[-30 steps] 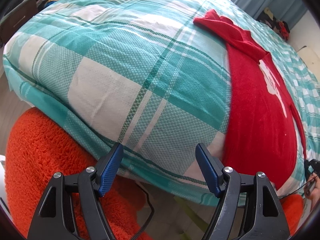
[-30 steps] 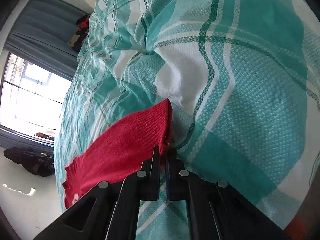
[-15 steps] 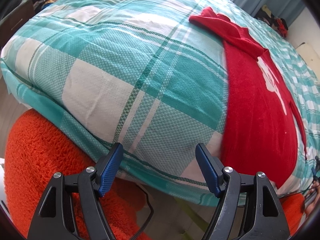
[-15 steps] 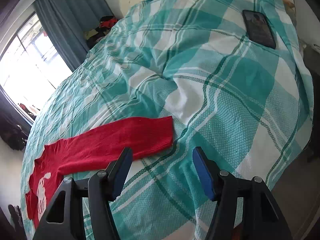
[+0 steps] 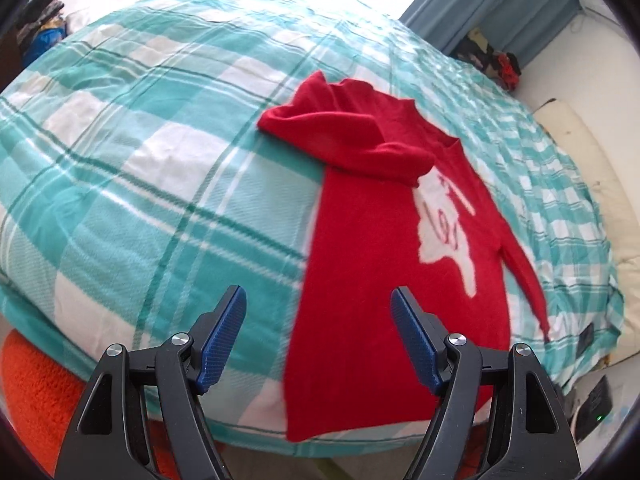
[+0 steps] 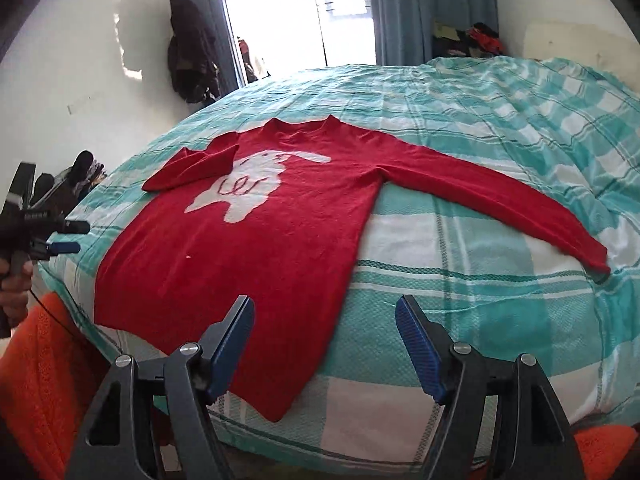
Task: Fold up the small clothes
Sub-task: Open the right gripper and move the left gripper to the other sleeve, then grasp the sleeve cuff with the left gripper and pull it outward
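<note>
The left hand-held gripper (image 6: 66, 236) hangs at the bed's (image 6: 500, 128) left edge with its jaws spread and nothing between them, likely waiting its turn on that side. Just right of it the sweater (image 6: 256, 248) lies face up across the bed, hem at the near edge, so both sides can be reached from where the person stands. Its left sleeve (image 6: 192, 170) is bunched and folded in over the chest beside the white figure (image 6: 252, 184) (a first fold, by the look of it), while the right sleeve (image 6: 492, 204) stretches out flat toward the far right, probably laid straight so it can be folded across next. The right hand-held gripper (image 6: 325, 350) hovers over the hem with jaws spread and empty. A second ago that gripper was pinched shut on the right sleeve's cuff; its jaws have just been opening, the cuff now rests on the bed, and its view takes in the whole sweater. The left one's jaws are unchanged.
</note>
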